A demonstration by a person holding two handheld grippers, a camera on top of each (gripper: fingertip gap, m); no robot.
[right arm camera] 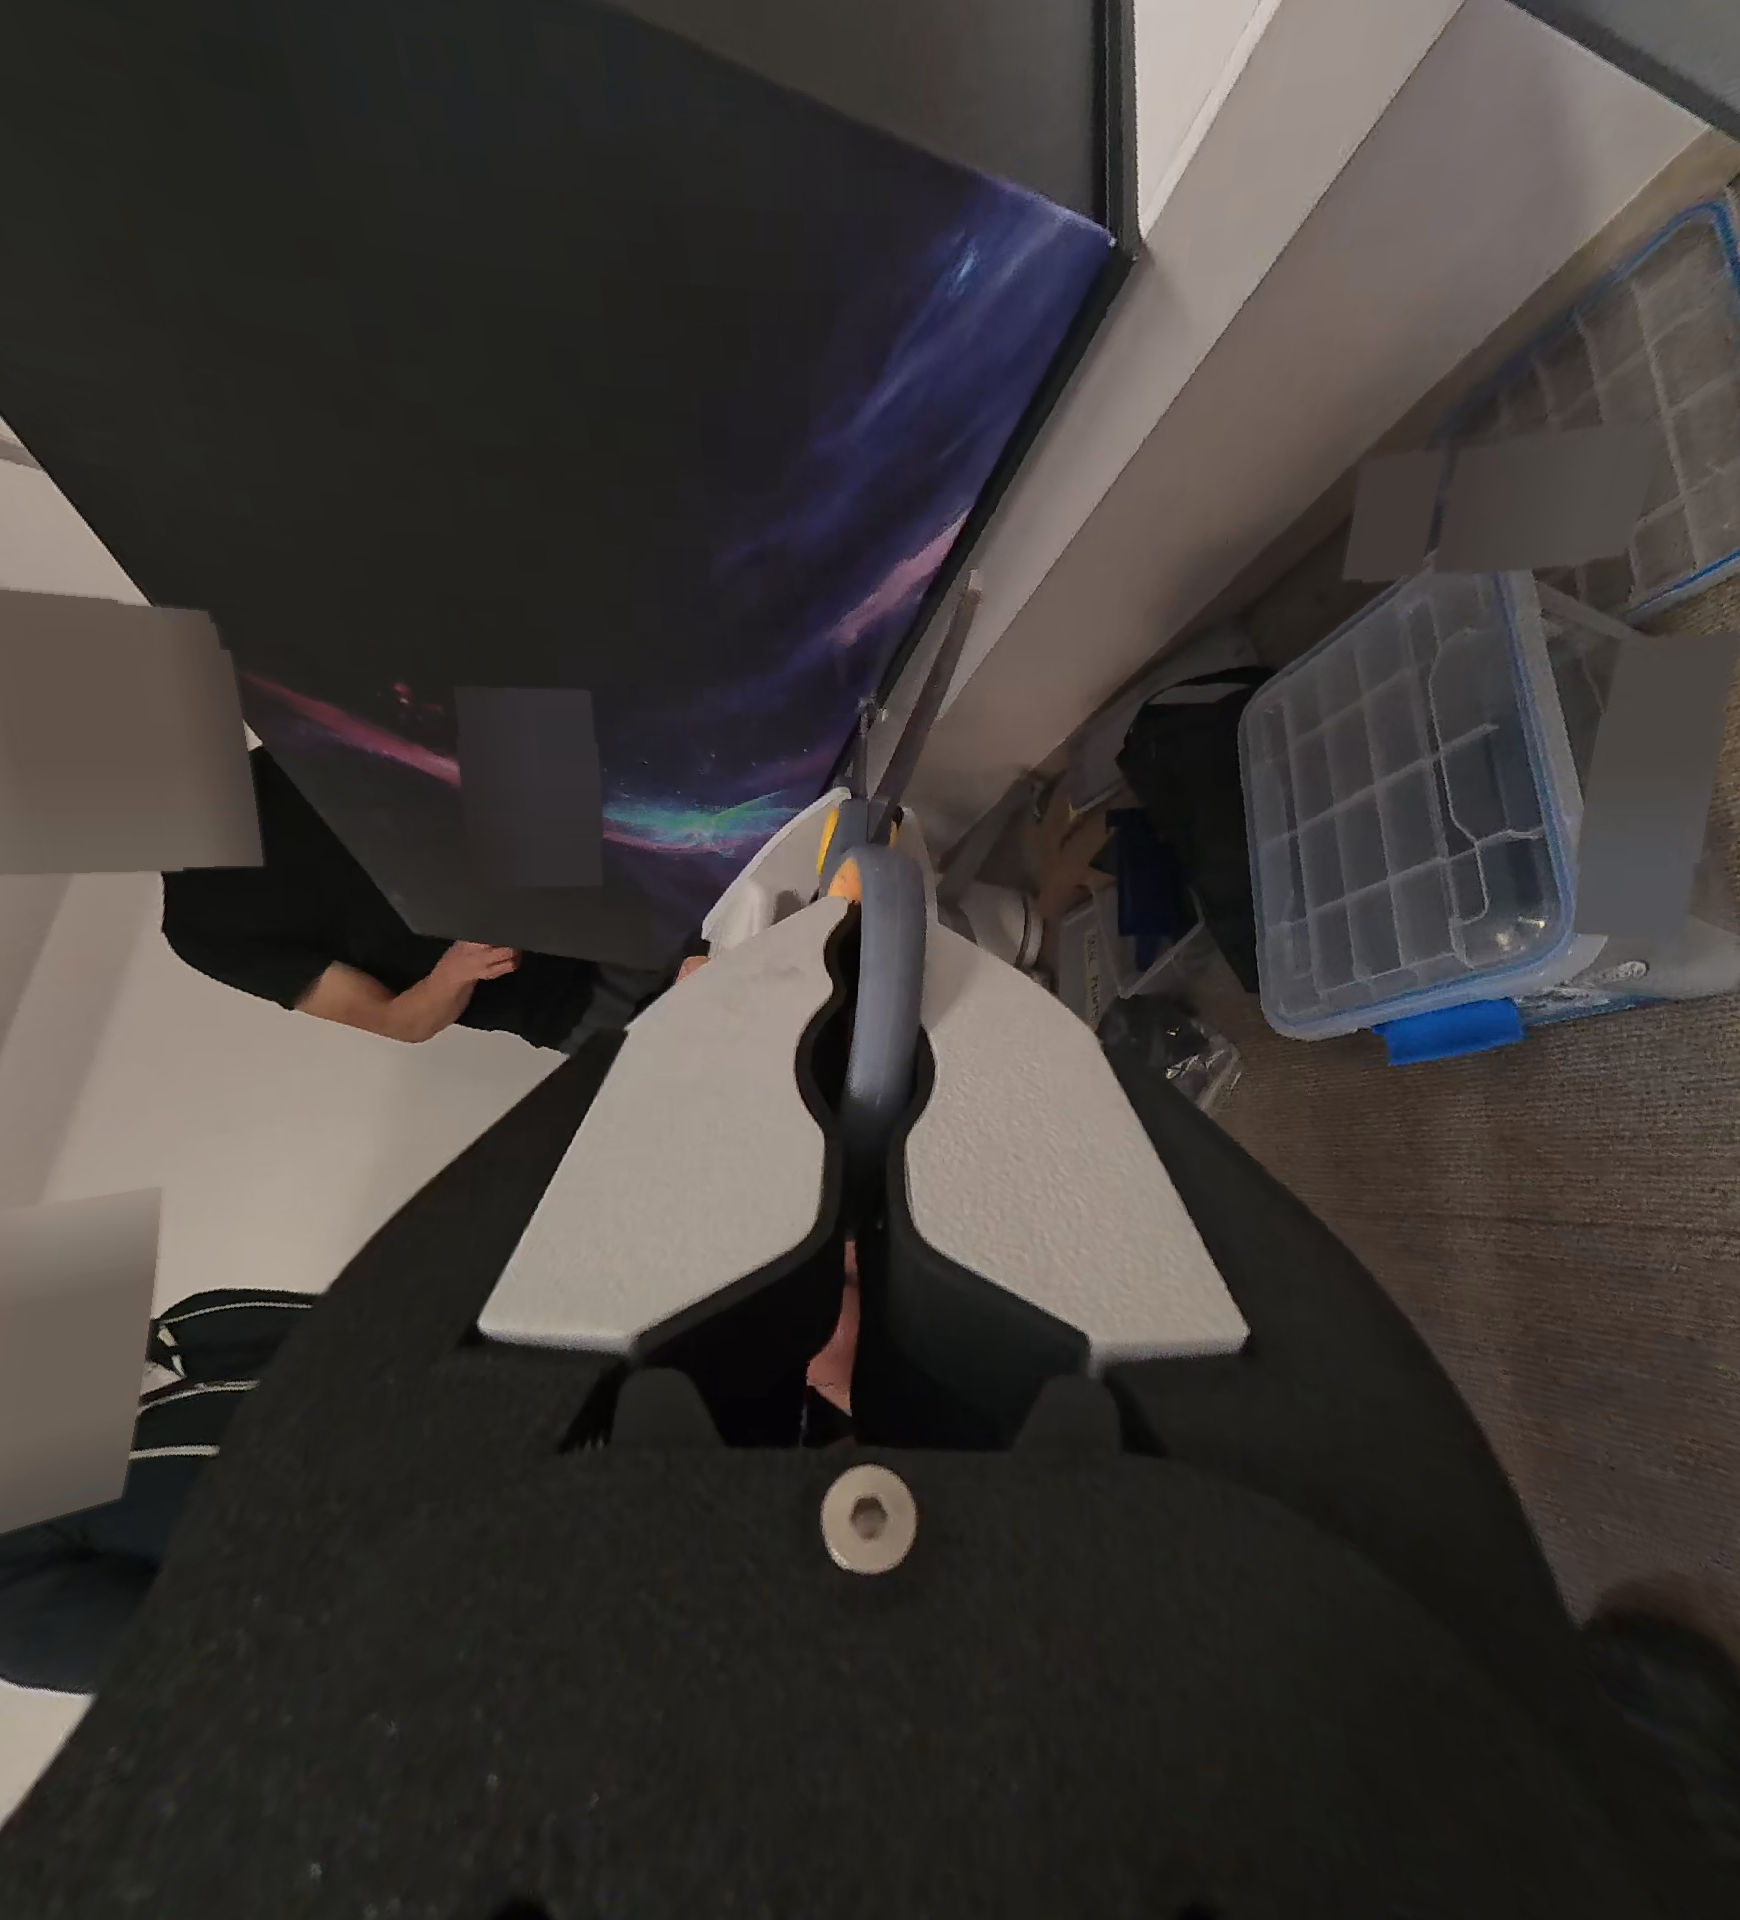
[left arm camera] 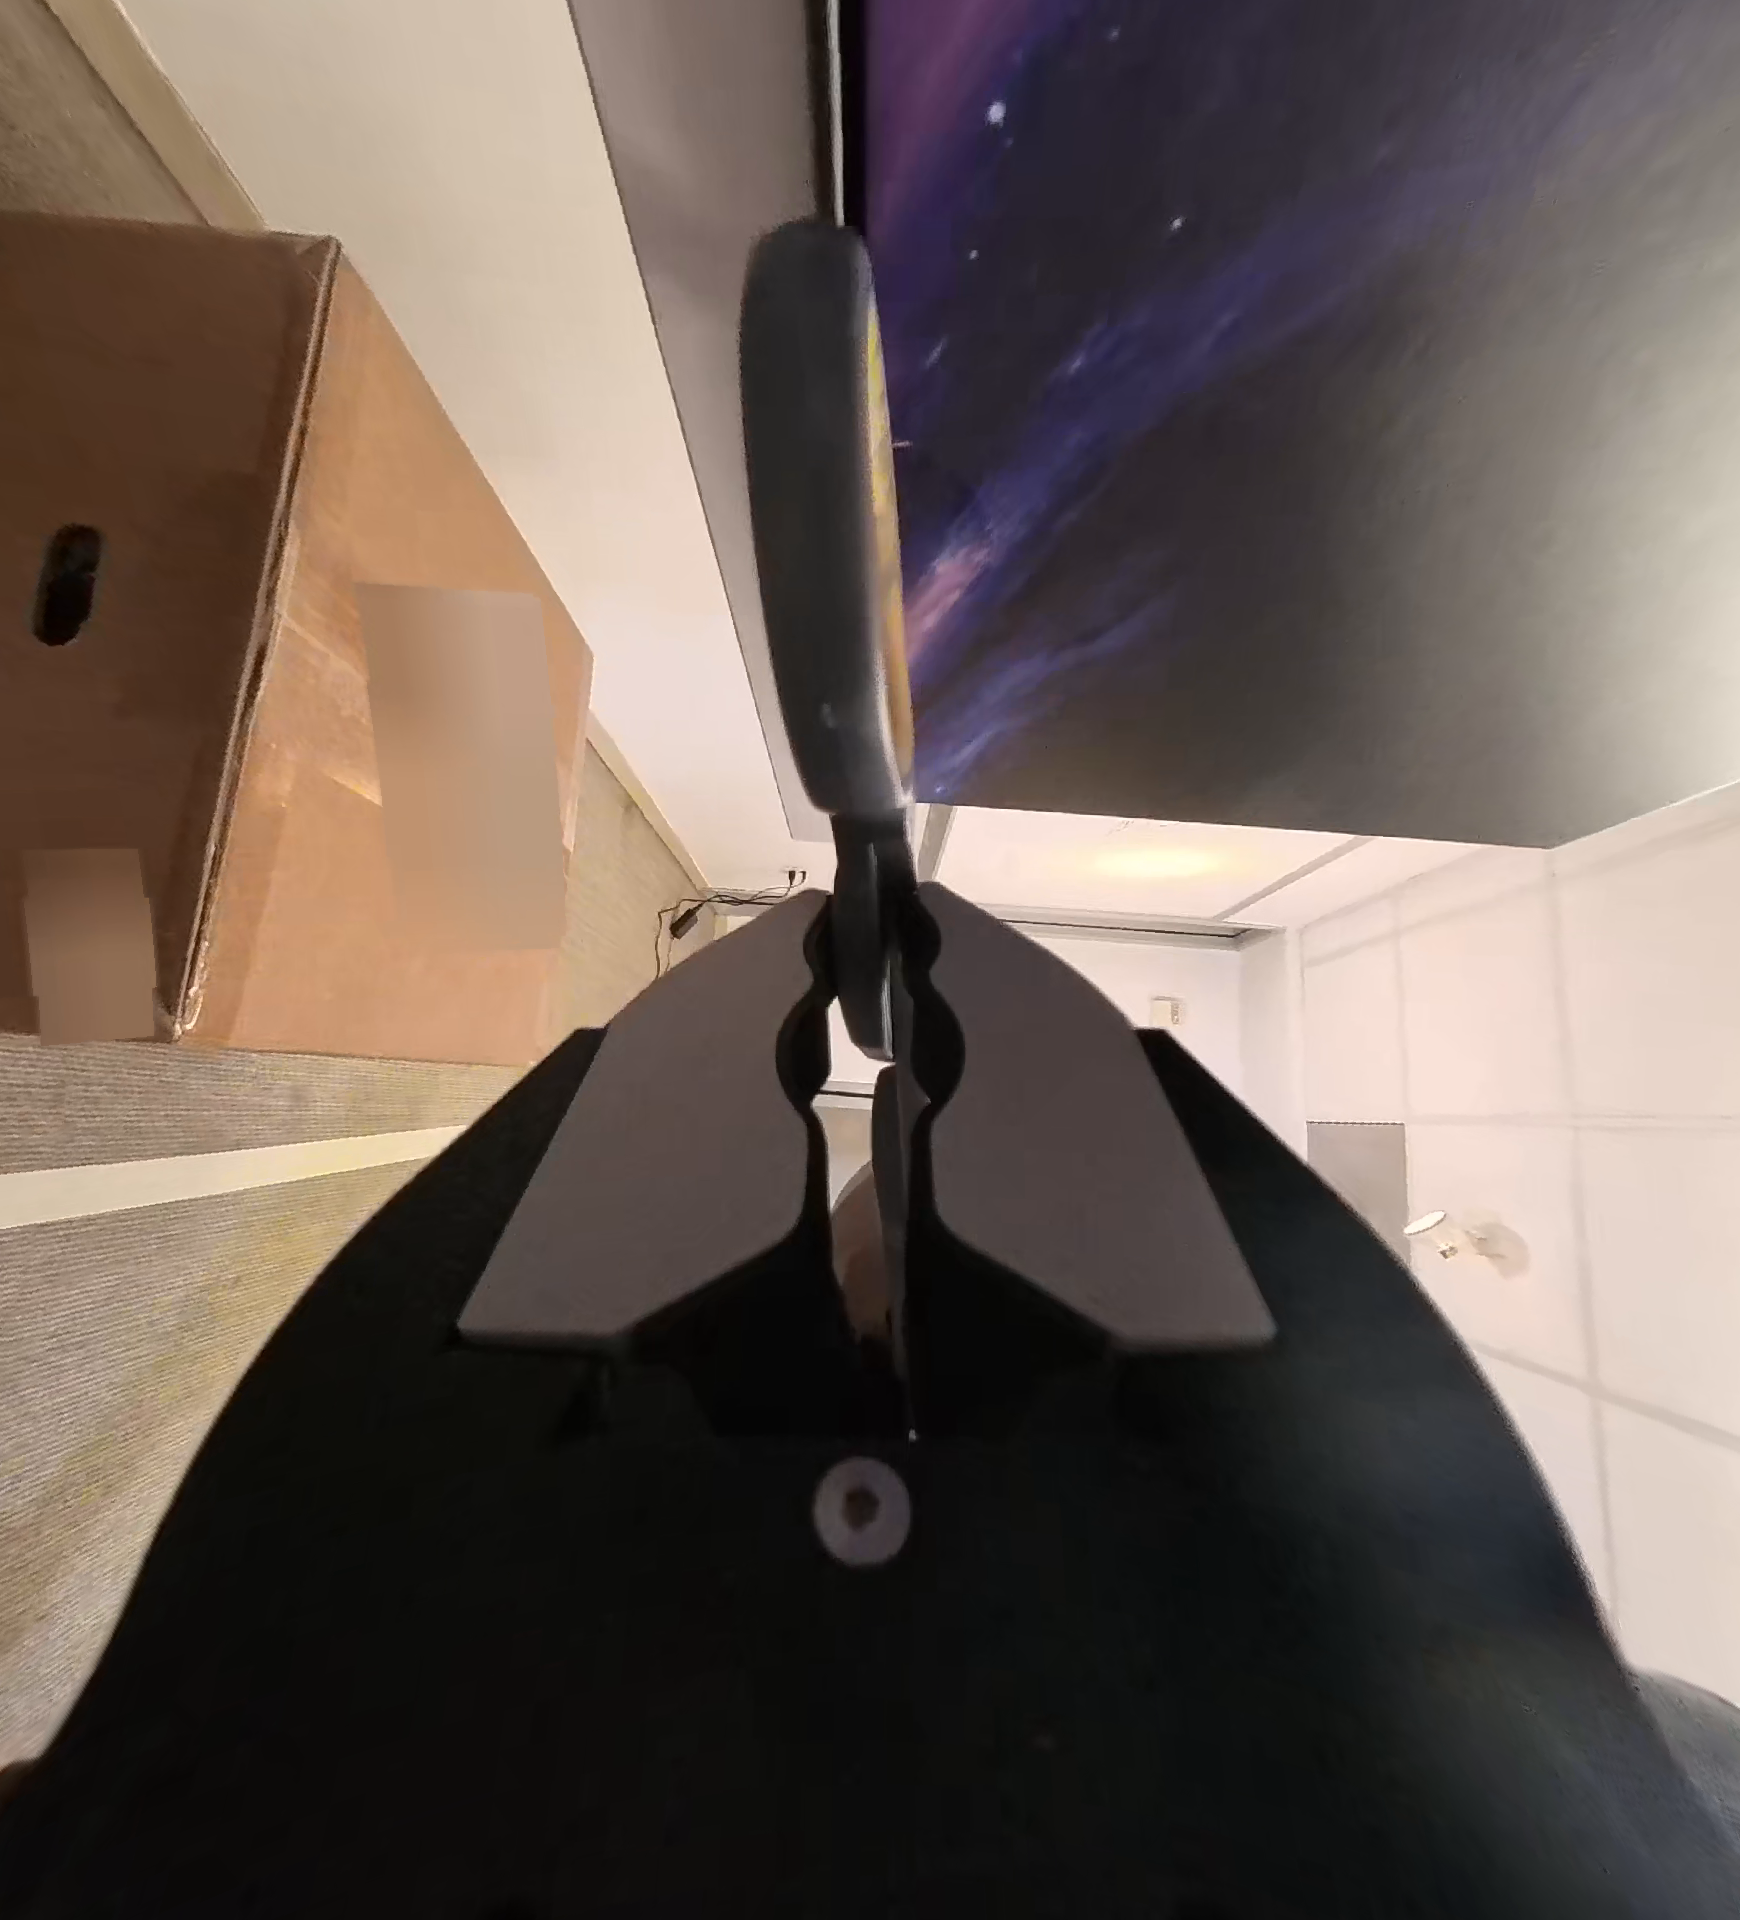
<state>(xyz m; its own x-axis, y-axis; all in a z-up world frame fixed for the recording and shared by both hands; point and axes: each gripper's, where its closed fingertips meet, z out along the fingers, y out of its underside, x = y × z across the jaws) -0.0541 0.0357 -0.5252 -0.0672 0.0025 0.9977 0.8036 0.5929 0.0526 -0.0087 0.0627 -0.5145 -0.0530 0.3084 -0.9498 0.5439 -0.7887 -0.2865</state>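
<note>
Gripper fingers on the left gripper [left arm camera: 871, 914] pinch a dark grey scissors handle [left arm camera: 814, 520], its loop rising toward 12 o'clock against a galaxy-print mat [left arm camera: 1313, 416]. At 9 o'clock a cardboard box [left arm camera: 222, 623] stands on beige carpet [left arm camera: 66, 1351]; at 3 o'clock lies a white tiled wall [left arm camera: 1572, 1091].

On the right gripper [right arm camera: 871, 914], the jaws clamp the other grey scissors handle [right arm camera: 881, 997], trimmed in yellow, with the blades [right arm camera: 933, 686] pointing toward 12 o'clock along the edge of the same galaxy-print mat [right arm camera: 845, 520]. At 2 o'clock two clear compartment boxes [right arm camera: 1417, 831] with blue clips sit on the carpet. At 9 o'clock a person's arm [right arm camera: 398, 987] in a black sleeve shows.
</note>
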